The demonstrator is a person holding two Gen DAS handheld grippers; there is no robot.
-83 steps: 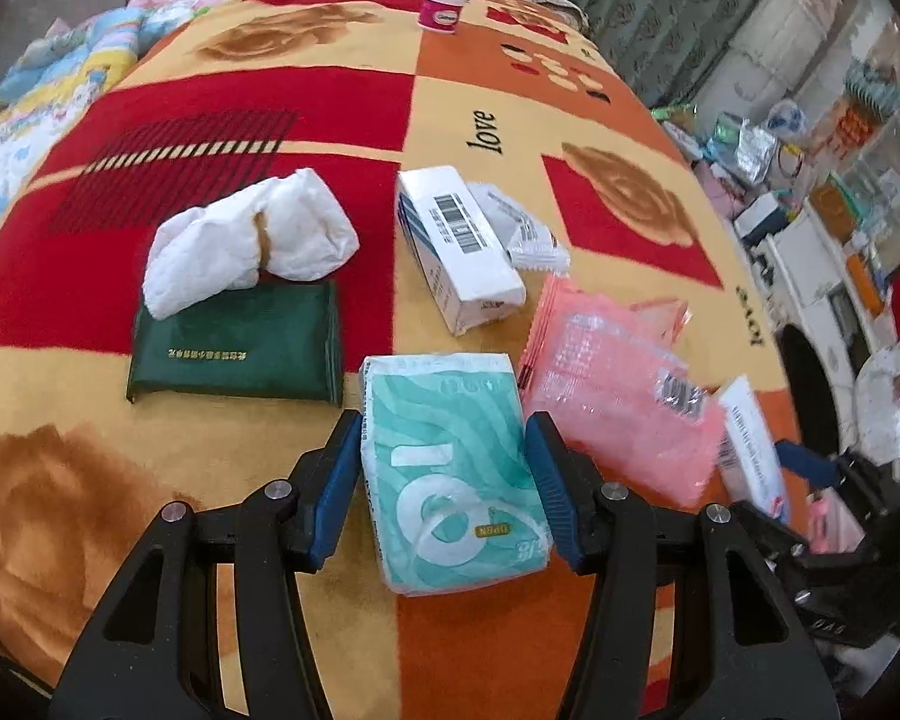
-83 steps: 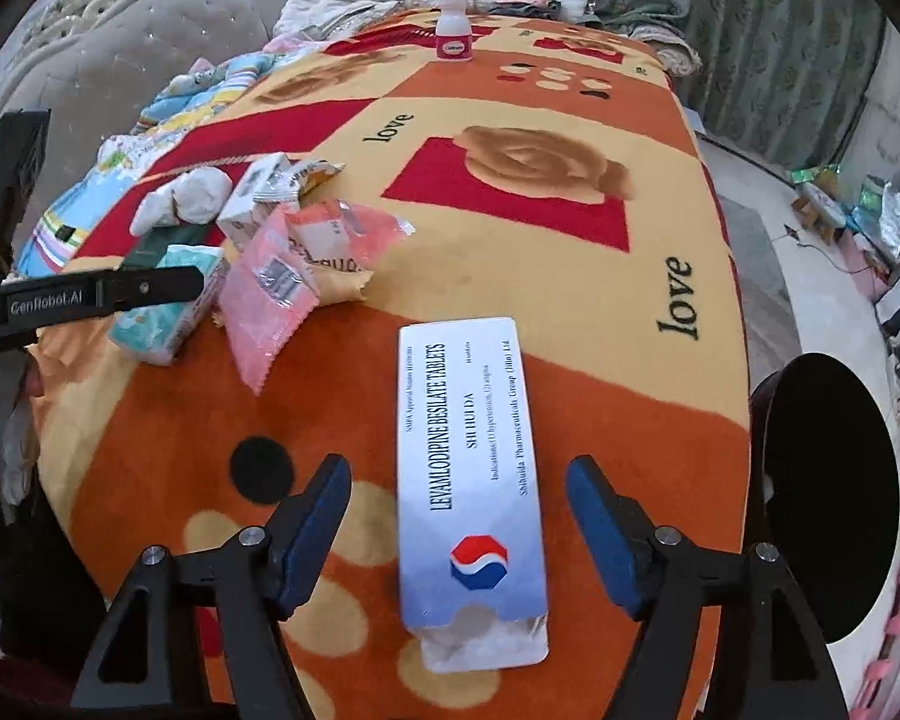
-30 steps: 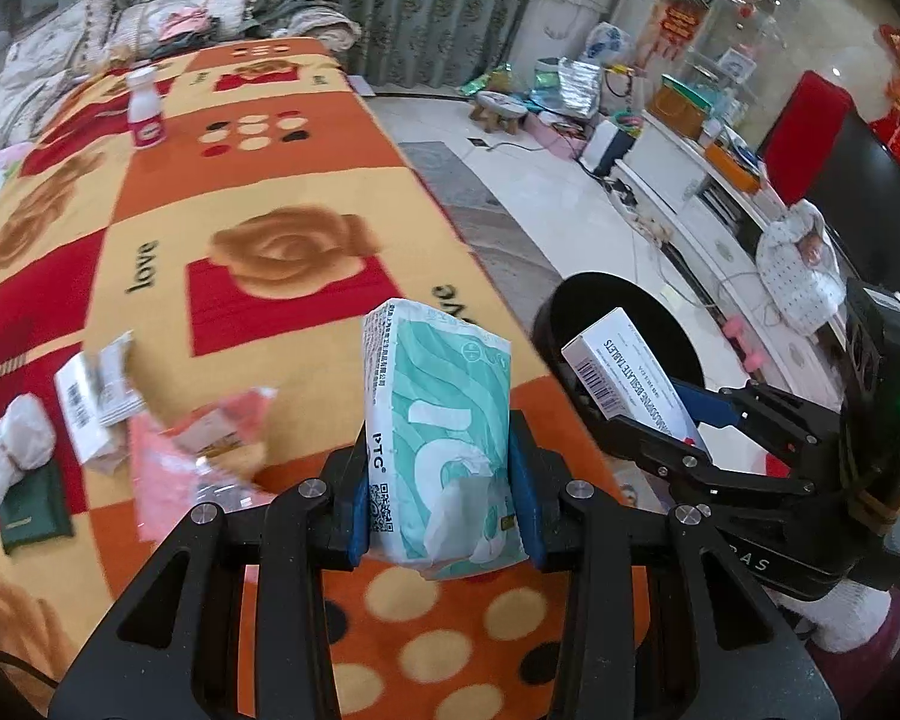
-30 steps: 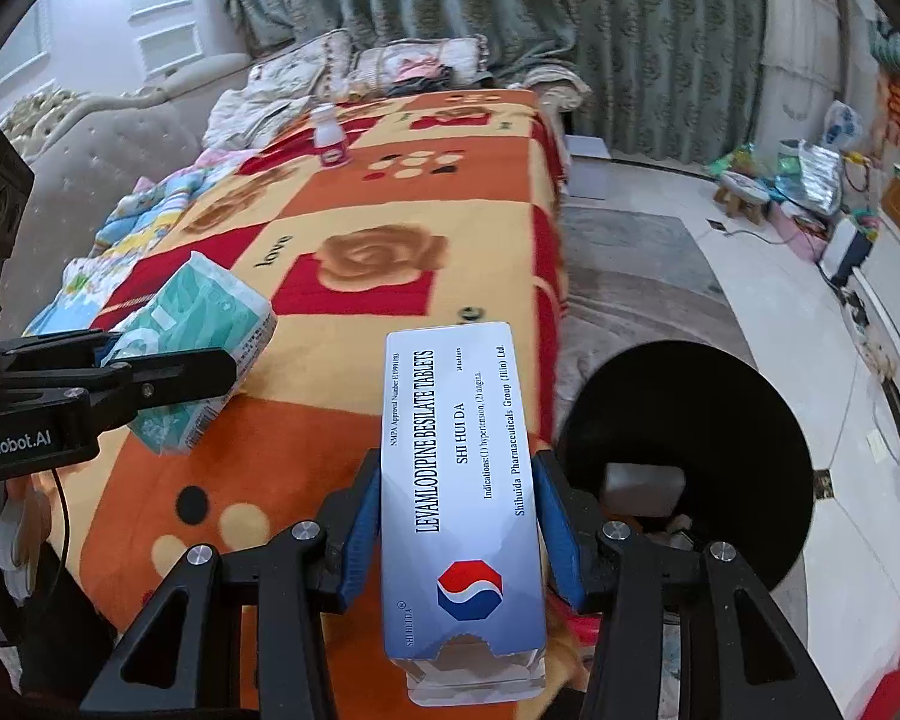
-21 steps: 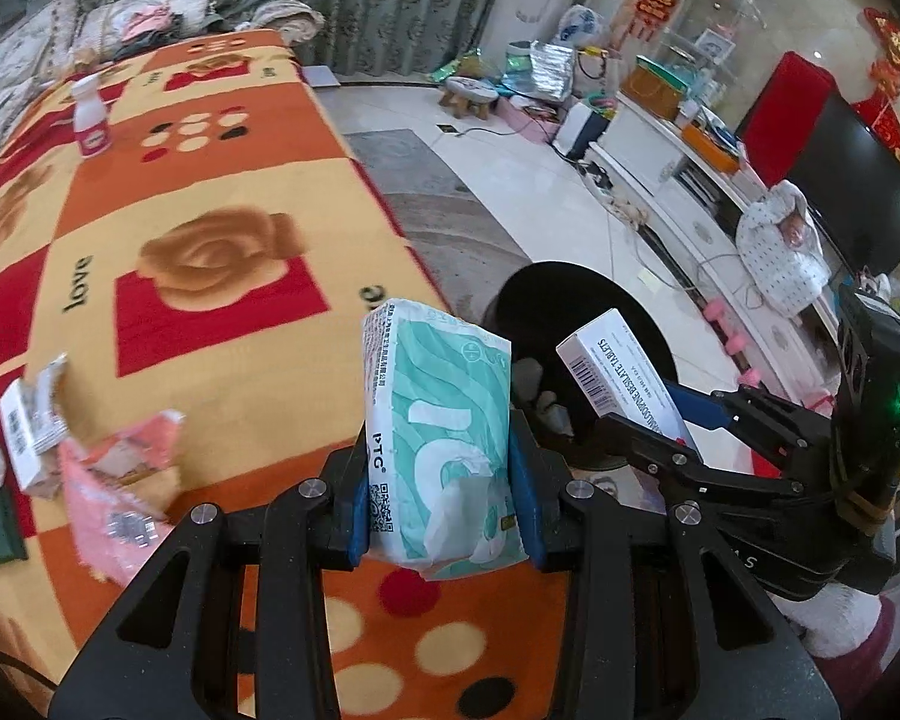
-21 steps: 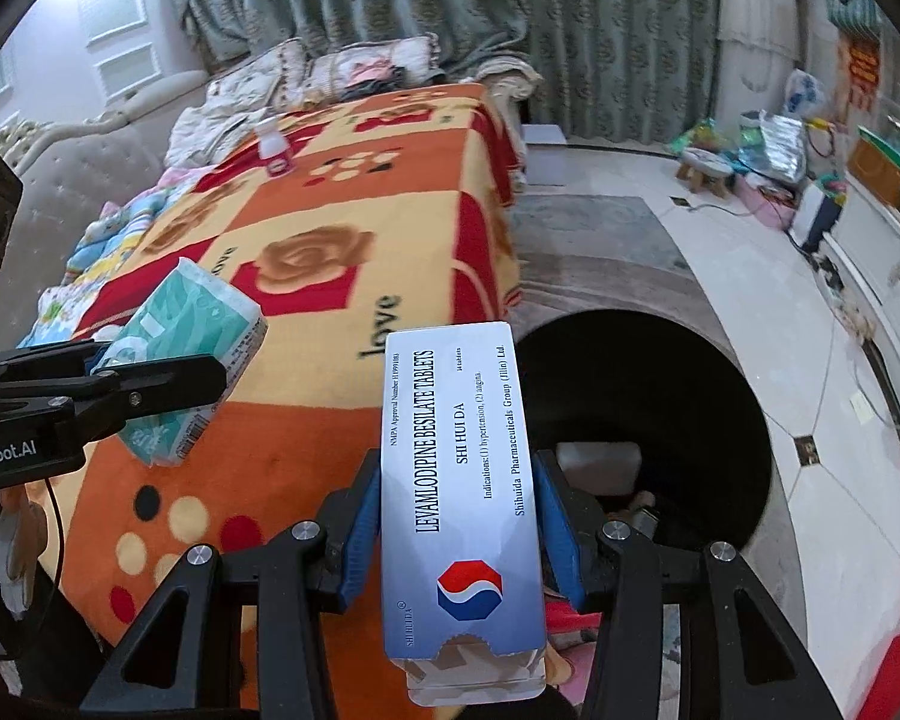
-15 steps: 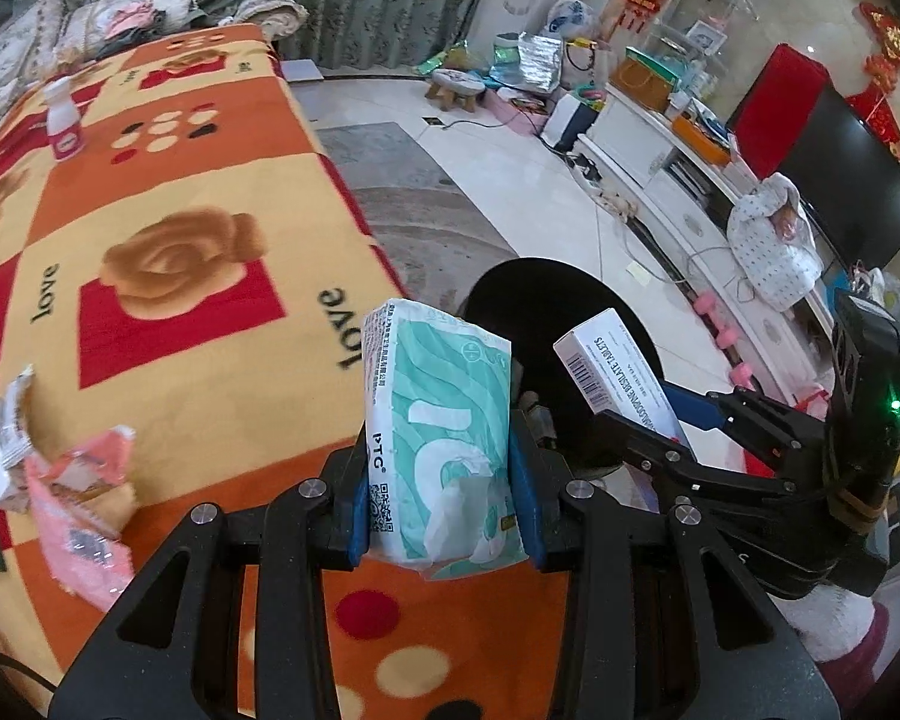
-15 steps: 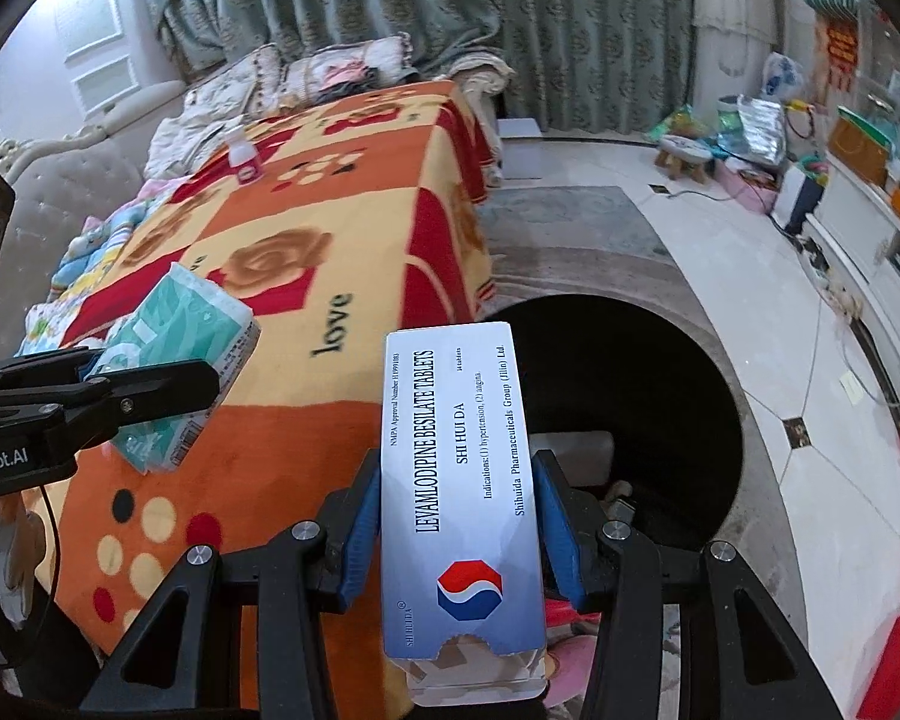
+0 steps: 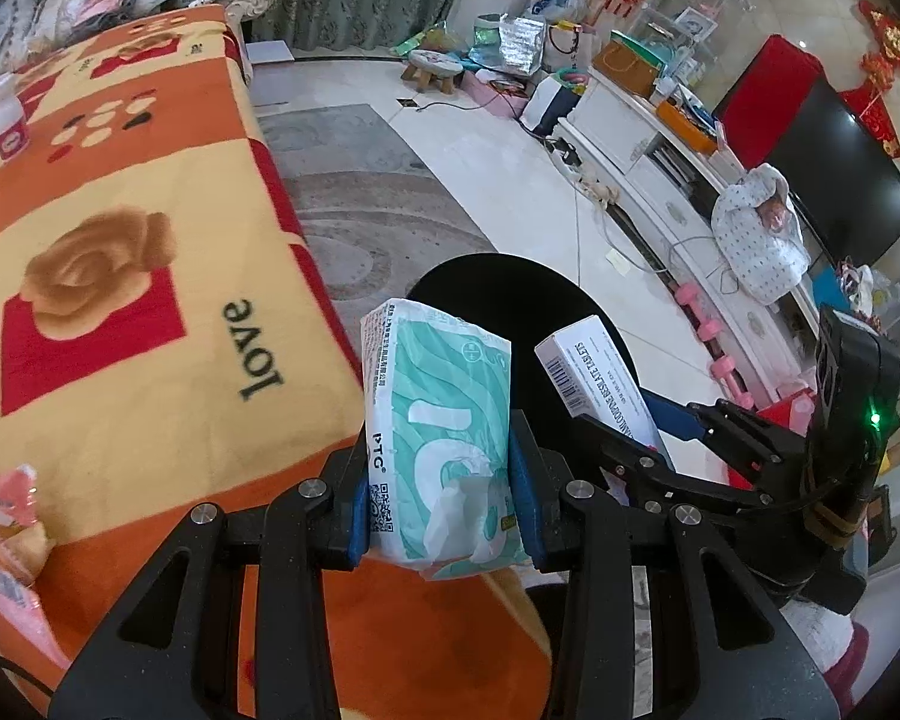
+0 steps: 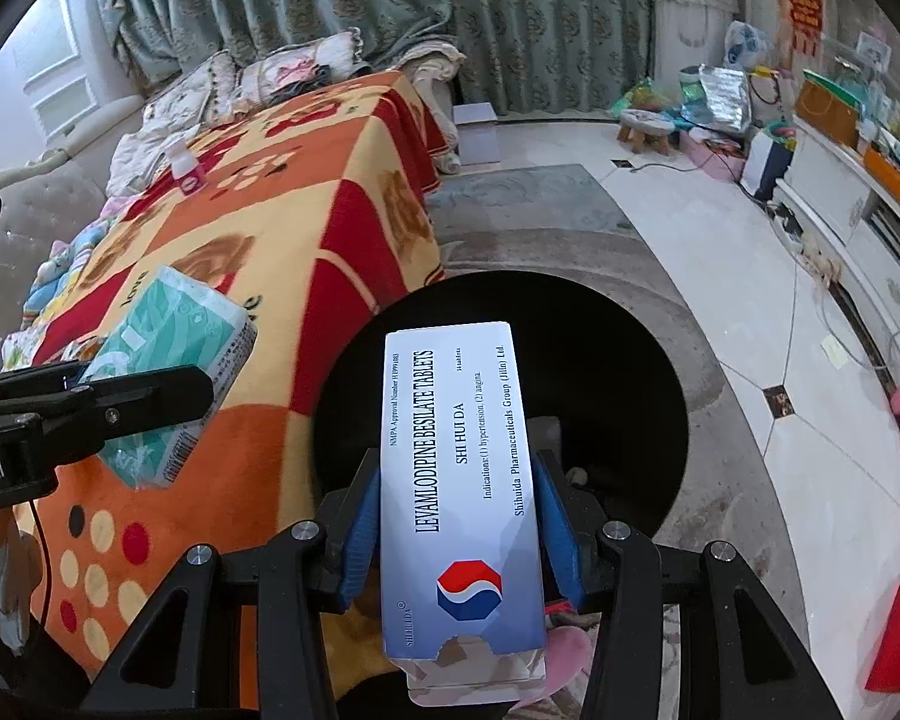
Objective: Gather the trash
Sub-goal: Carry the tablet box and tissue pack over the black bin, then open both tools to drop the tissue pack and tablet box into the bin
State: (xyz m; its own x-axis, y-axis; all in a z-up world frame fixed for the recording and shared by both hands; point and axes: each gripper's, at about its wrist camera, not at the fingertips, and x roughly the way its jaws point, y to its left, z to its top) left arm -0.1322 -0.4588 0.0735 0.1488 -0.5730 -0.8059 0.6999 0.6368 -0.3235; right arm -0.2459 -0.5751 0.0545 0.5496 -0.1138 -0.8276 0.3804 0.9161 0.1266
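The left claw (image 9: 441, 495) pinches a green tissue pack (image 9: 441, 420) at the lower centre of its frame, above the blanket (image 9: 120, 276) edge. The right claw (image 10: 459, 531) pinches a tablet box (image 10: 459, 480), lower centre, in front of the black bin (image 10: 618, 372). In the left view the bin (image 9: 492, 282) lies behind the pack, the box (image 9: 597, 381) to its right. Pink wrappers (image 9: 0, 540) stay at far left.

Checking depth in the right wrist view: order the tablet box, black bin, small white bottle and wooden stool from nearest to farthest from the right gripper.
1. Tablet box, clamped in the right gripper.
2. Black bin, just ahead on the floor.
3. Small white bottle, far left on the blanket, and wooden stool, far right on the floor: too close to call.
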